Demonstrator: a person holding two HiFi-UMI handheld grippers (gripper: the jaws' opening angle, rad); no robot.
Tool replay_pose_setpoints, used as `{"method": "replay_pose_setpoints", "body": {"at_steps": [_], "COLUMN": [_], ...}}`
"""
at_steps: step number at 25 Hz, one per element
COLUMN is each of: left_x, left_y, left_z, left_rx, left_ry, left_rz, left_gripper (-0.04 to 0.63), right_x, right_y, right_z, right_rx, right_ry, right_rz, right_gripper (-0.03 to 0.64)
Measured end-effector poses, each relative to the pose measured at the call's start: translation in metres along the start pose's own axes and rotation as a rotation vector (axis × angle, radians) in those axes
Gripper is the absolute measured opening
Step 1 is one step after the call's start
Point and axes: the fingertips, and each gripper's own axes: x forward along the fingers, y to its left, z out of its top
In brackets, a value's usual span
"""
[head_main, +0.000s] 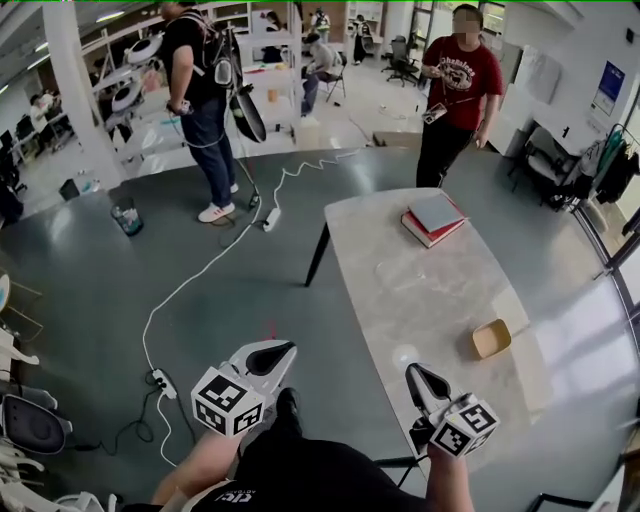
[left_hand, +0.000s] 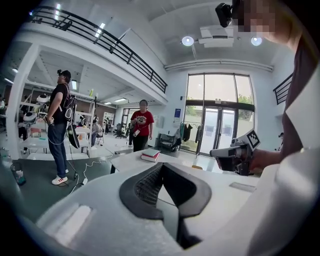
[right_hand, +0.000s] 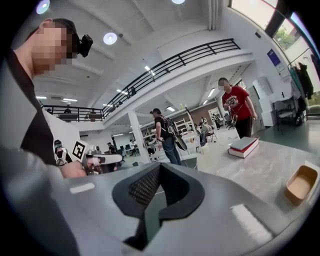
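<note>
Left gripper (head_main: 285, 350): held low over the floor, left of the table (head_main: 400, 270); jaws are pressed together, empty.
Right gripper (head_main: 416, 372): raised at the table's near left edge; jaws are also closed on nothing.
Count: one cardboard tray (head_main: 491, 338) is seen on the table, near that gripper; two stacked books (head_main: 433, 218) lie at the far end.
Around: two standing people (head_main: 460, 90) are seen beyond the table; a white cable (head_main: 200, 275) is trailed across the floor.
</note>
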Motion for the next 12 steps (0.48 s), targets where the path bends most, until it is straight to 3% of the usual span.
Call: {"method": "replay_pose_setpoints", "body": {"at_steps": [7, 12], "left_x": [0.056, 0.085], "left_y": [0.085, 0.127], "left_z": [0.042, 0.062], "left_rx": [0.074, 0.093], "left_ry": [0.022, 0.014], "left_rz": [-0.124, -0.209], "left_gripper": [0.003, 0.003], "right_x": [0.116, 0.172], "right_y": [-0.007, -0.013], "right_z": [0.049, 0.053], "right_rx": [-0.046, -0.02], "right_ry": [-0.043, -0.051], "right_rz": [-0.029, -0.078], "right_gripper": [0.002, 0.002]}}
